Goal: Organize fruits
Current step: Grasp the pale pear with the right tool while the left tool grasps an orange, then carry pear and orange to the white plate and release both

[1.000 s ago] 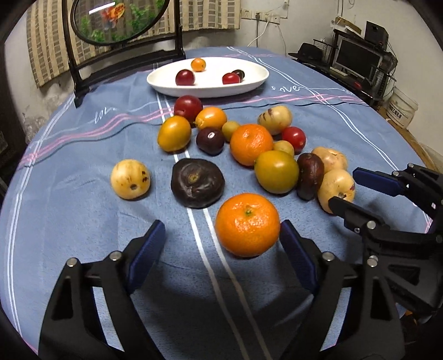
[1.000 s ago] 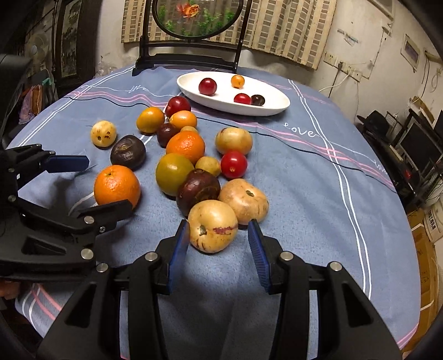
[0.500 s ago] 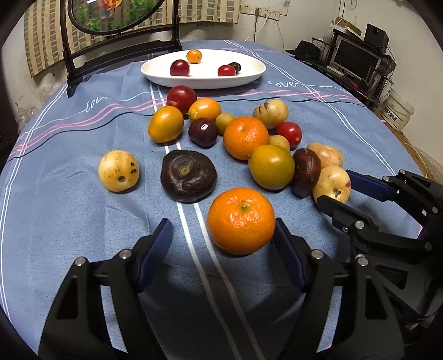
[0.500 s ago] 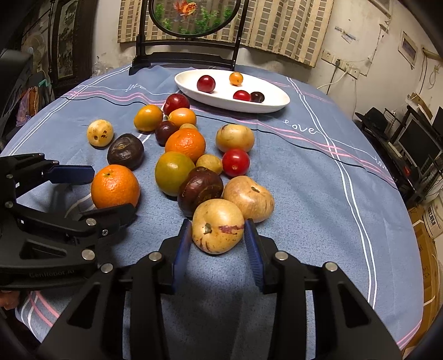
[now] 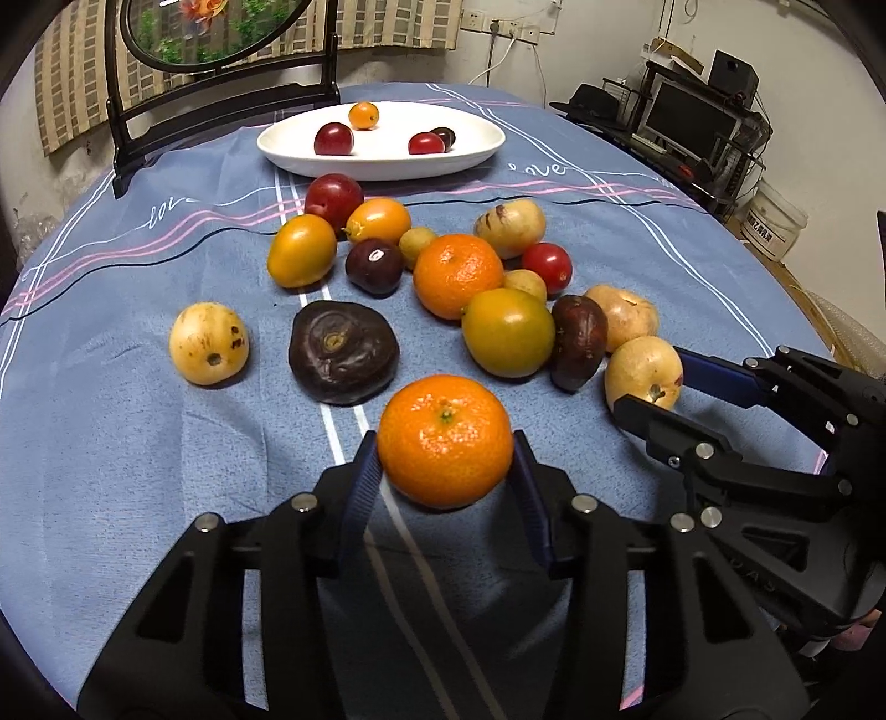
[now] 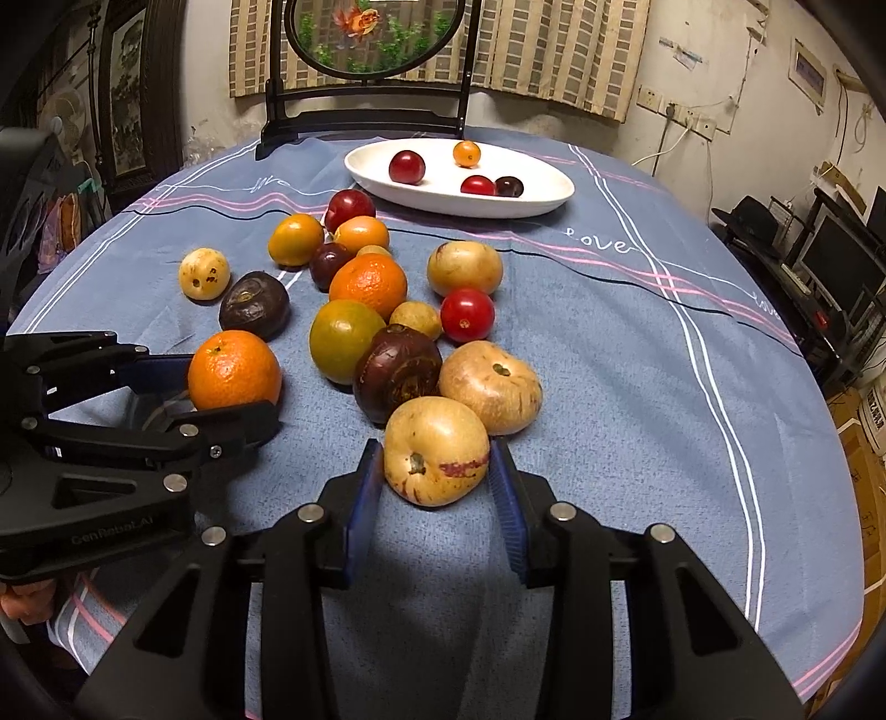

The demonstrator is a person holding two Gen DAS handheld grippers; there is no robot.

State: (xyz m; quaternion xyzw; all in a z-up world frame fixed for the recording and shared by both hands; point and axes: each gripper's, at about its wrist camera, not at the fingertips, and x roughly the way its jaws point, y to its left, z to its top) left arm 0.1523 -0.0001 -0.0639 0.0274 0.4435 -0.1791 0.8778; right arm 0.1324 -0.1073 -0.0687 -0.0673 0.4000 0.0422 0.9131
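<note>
Many loose fruits lie on a blue tablecloth. My left gripper point(image 5: 446, 459) is shut on an orange mandarin point(image 5: 444, 440), its blue pads pressed against both sides; the mandarin also shows in the right wrist view point(image 6: 233, 370). My right gripper point(image 6: 437, 473) is shut on a pale yellow fruit with a purple streak point(image 6: 436, 450), which shows in the left wrist view point(image 5: 642, 372). A white oval plate point(image 5: 482, 145) at the far side holds several small fruits: a red plum point(image 5: 333, 138), a small orange point(image 5: 364, 115) and two dark red ones.
Close ahead lie a wrinkled dark purple fruit point(image 5: 343, 351), a spotted yellow fruit point(image 5: 209, 342), a green-orange fruit point(image 5: 508, 332), a second mandarin point(image 5: 458, 275) and a red tomato point(image 5: 547, 266). A framed round screen point(image 6: 376, 39) stands behind the plate. Shelves with monitors stand at the right.
Both grippers have moved forward and closed: the left jaws went from wide open to gripping the mandarin, and the right jaws closed onto the pale yellow fruit.
</note>
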